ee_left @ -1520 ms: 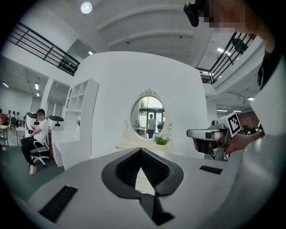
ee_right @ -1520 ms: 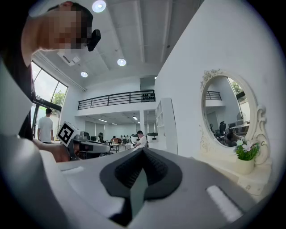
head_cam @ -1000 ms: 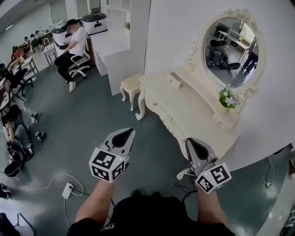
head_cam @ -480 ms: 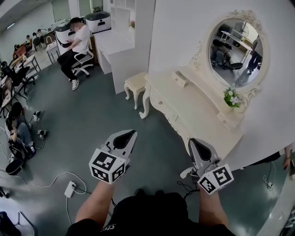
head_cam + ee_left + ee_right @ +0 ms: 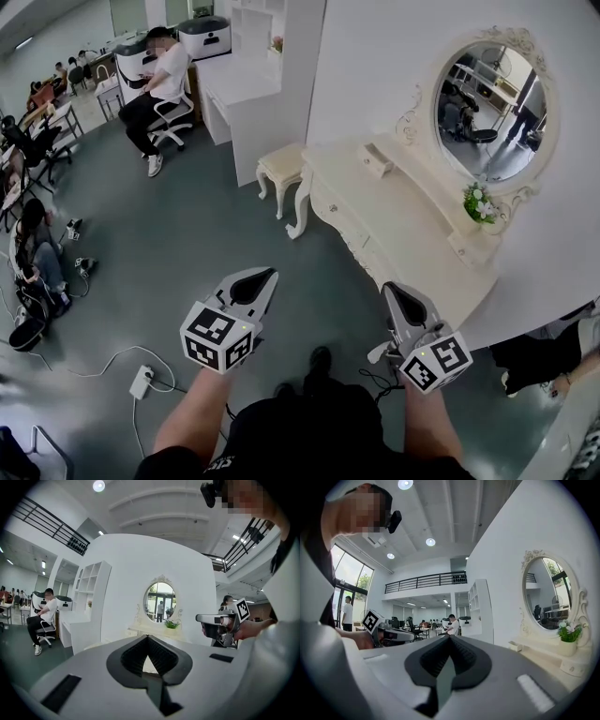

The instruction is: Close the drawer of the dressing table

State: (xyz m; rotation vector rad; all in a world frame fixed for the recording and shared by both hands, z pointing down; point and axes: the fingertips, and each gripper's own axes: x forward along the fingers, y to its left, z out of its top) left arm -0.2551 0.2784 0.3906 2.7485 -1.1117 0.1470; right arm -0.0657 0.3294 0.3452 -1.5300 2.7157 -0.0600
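- Left gripper [image 5: 262,277] and right gripper [image 5: 389,291]: both clenched on nothing, held over the floor, well apart from the table.
- Dressing table [image 5: 403,220]: ahead and to the right, against the white wall. Its drawers sit in the front [image 5: 347,230]; which one stands open cannot be told from here.
- Step in hand, as judged: the approach. Come square to the front, set the closed tips flat on the drawer face, and push straight in.
- Count: two grippers, one table, one mirror [image 5: 487,98], one stool [image 5: 281,164], one flower pot [image 5: 480,202].

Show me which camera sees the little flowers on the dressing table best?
The right gripper view: the flowers show side-on, white blooms, green leaves and pale pot, beside the mirror. The head view sees them from above, small. The left gripper view shows only a tiny green tuft below the mirror.
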